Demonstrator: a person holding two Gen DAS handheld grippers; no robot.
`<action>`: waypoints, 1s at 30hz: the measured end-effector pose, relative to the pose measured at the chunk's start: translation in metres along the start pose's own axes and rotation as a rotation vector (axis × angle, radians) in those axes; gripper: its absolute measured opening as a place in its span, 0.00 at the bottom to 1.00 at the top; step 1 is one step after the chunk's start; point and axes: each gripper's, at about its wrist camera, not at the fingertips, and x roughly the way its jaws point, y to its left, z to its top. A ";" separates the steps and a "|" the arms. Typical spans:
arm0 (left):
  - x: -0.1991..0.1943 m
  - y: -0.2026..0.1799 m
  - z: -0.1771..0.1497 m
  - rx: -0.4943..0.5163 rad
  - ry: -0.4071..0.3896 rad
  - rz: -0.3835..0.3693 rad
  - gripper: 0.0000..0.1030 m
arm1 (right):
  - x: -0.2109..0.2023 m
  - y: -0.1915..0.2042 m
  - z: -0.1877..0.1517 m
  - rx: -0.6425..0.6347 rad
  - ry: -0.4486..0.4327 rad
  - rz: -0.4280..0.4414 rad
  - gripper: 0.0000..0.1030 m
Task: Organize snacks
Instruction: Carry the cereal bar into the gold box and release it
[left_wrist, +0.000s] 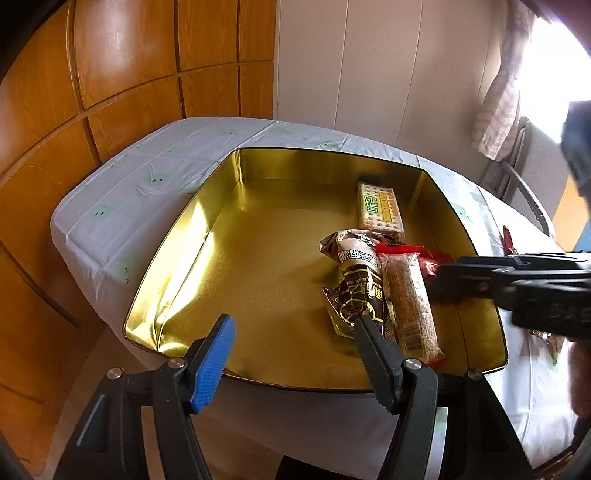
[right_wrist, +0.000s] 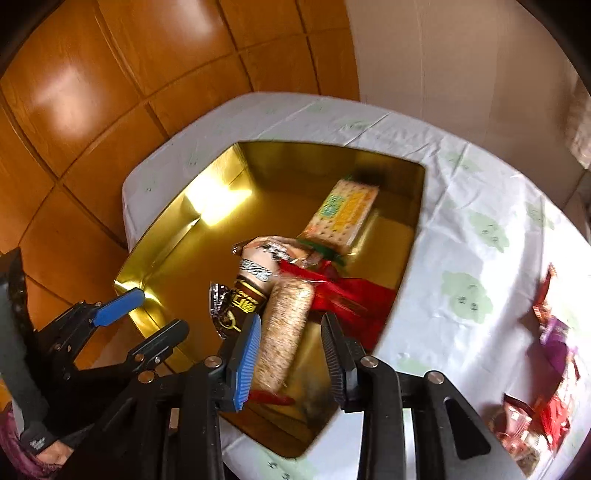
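- Placing step: the right tool (right_wrist: 290, 352) hangs over the gold tin (left_wrist: 184, 236), jaws slightly apart around the oat bar (right_wrist: 284, 325); the blur leaves unclear whether the pads press it.
- The bar lies in the tin beside the brown packet (left_wrist: 354, 280), with the cracker pack (left_wrist: 378, 210) beyond.
- Left tool (left_wrist: 295, 354) is half open, empty.
- Next: fetch the loose snacks (right_wrist: 546, 410) from the worktop (right_wrist: 461, 229).

Snacks in the tin (left_wrist: 207, 236) on the table (left_wrist: 122, 192)
Cracker pack (left_wrist: 379, 210) at the far right — two wrapped bars (left_wrist: 410, 302) side by side nearer.
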 end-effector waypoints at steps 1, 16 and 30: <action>-0.001 -0.001 0.000 0.005 -0.001 -0.002 0.66 | -0.005 -0.002 -0.002 0.002 -0.015 -0.008 0.33; -0.021 -0.029 -0.003 0.090 -0.042 -0.029 0.66 | -0.067 -0.081 -0.048 0.093 -0.077 -0.215 0.37; -0.028 -0.061 -0.004 0.193 -0.053 -0.056 0.66 | -0.126 -0.180 -0.094 0.241 -0.094 -0.437 0.37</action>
